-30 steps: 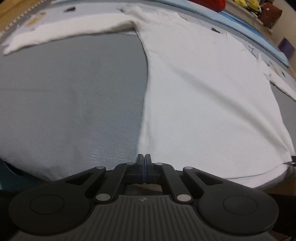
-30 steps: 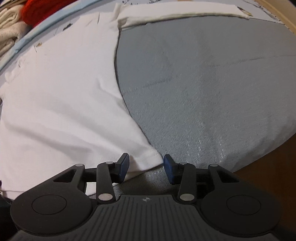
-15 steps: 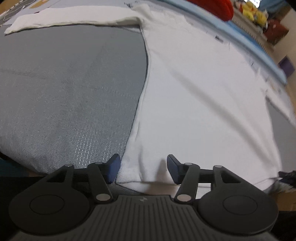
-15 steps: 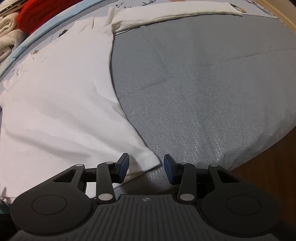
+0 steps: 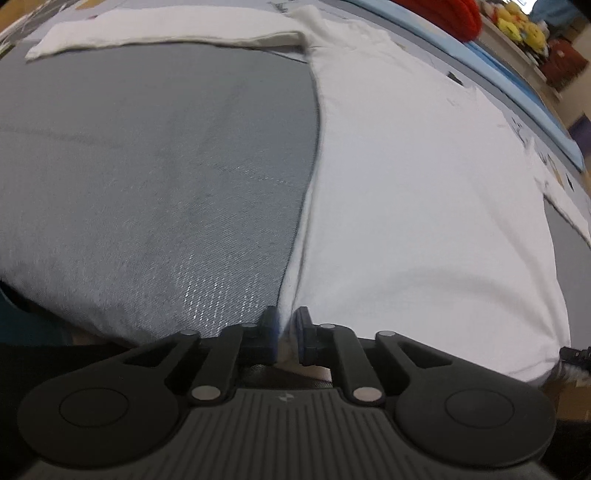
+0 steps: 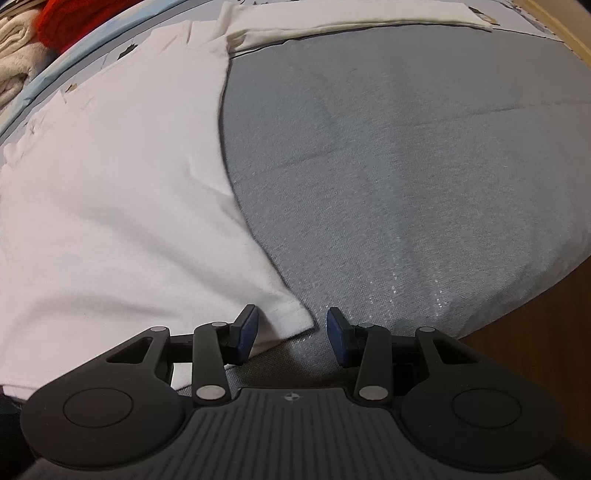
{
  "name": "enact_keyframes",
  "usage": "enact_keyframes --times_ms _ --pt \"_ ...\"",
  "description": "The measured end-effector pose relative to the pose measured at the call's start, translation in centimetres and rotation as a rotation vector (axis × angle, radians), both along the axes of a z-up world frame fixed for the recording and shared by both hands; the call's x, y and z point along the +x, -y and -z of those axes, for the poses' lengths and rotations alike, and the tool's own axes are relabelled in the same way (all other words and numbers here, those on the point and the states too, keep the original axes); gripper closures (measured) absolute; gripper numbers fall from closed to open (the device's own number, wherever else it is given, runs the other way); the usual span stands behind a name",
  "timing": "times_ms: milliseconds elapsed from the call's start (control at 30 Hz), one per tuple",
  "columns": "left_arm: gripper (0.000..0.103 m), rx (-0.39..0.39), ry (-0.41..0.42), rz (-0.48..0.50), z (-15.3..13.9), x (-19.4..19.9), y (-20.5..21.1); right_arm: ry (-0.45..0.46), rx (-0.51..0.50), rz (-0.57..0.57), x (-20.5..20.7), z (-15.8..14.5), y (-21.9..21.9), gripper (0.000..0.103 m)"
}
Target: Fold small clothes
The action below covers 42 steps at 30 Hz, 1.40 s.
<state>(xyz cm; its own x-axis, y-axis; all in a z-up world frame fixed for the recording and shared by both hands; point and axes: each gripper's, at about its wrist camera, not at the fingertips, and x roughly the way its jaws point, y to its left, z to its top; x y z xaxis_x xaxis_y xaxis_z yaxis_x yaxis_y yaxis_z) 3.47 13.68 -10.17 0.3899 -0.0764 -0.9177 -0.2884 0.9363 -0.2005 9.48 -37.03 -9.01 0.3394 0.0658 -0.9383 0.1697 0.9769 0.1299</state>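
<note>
At the near hem of the white shirt [image 5: 424, 192], spread flat on the grey bench [image 5: 147, 166], my left claw [image 5: 284, 334] is pinching one corner; my right claw [image 6: 291, 334] is gaping around the other. Soft, light cloth: I'm judging corners the best hold.

The shirt [image 5: 424, 177] lies flat on the mat [image 5: 147, 166], ahead and to the right of my left gripper [image 5: 285, 332], its near corner between those fingers. From my right gripper [image 6: 291, 328], the shirt spreads ahead-left, its other near corner between the fingers. Each sleeve [image 6: 351, 16] stretches sideways at the far end.
</note>
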Motion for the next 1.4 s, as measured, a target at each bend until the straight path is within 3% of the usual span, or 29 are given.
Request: enact_keyframes --times_ms 33,200,300,367,433,500,567,667,733,833,933,1000,1067,1100,1167,1200,1267,1400 --pt "0.098 0.013 0.013 0.009 -0.4 -0.3 0.0 -0.001 -0.001 -0.012 -0.1 0.0 -0.2 0.094" --pt "0.099 0.062 0.061 -0.010 -2.4 -2.1 -0.4 0.073 0.053 0.001 -1.2 -1.8 0.7 0.098" --pt "0.098 0.039 -0.011 -0.005 -1.2 -1.8 -0.5 0.066 0.068 -0.008 -2.2 -2.2 1.0 0.098" --pt "0.093 0.054 -0.051 0.010 -0.7 -1.4 0.2 0.011 0.018 -0.028 -2.0 -1.2 0.7 0.096" --pt "0.087 0.136 0.018 0.030 -1.9 -1.3 1.2 -0.019 -0.080 -0.050 -1.7 -0.6 -0.1 0.087" --pt "0.084 0.172 0.123 0.072 -3.6 -1.3 2.3 0.038 -0.148 -0.055 -1.7 -1.4 -0.6 0.081" --pt "0.080 0.163 0.183 0.117 -4.4 -1.0 3.3 0.168 -0.150 -0.081 -2.0 -3.4 -1.1 0.077" --pt "0.073 0.078 0.112 0.115 -2.7 0.0 3.5 0.254 -0.068 -0.138 -2.0 -4.3 -2.1 0.066" --pt "0.070 0.025 -0.018 0.101 -0.4 0.8 3.3 0.201 -0.030 -0.166 -1.5 -3.2 -2.6 0.065" --pt "0.066 0.052 0.024 0.107 -1.4 0.9 3.5 0.008 -0.110 -0.165 -0.3 0.0 -2.9 0.066" --pt "0.042 0.085 0.100 0.124 -2.9 1.2 3.7 0.087 -0.090 -0.143 -0.3 -1.5 -3.0 0.064" --pt "0.038 0.068 0.053 0.126 -2.0 1.6 3.7 0.106 -0.082 -0.139 -0.2 -1.7 -3.1 0.063" --pt "0.039 0.063 -0.017 0.127 -0.9 1.5 3.8 0.019 -0.128 -0.142 0.1 -0.2 -3.3 0.063" --pt "0.039 0.087 -0.001 0.115 -1.3 1.5 3.8 0.004 -0.146 -0.157 0.1 0.2 -3.7 0.063" --pt "0.038 0.117 0.083 0.109 -2.9 1.4 3.9 0.044 -0.167 -0.177 0.1 -0.6 -4.2 0.063" --pt "0.037 0.125 0.141 0.105 -4.0 1.4 4.0 0.095 -0.155 -0.180 0.0 -1.4 -4.5 0.063" --pt "0.025 0.143 0.226 0.087 -5.4 1.4 4.2 0.202 -0.122 -0.171 -0.4 -3.2 -4.8 0.063" --pt "0.022 0.194 0.329 0.059 -6.9 1.8 5.4 0.424 -0.079 -0.178 -1.2 -6.2 -5.8 0.063"
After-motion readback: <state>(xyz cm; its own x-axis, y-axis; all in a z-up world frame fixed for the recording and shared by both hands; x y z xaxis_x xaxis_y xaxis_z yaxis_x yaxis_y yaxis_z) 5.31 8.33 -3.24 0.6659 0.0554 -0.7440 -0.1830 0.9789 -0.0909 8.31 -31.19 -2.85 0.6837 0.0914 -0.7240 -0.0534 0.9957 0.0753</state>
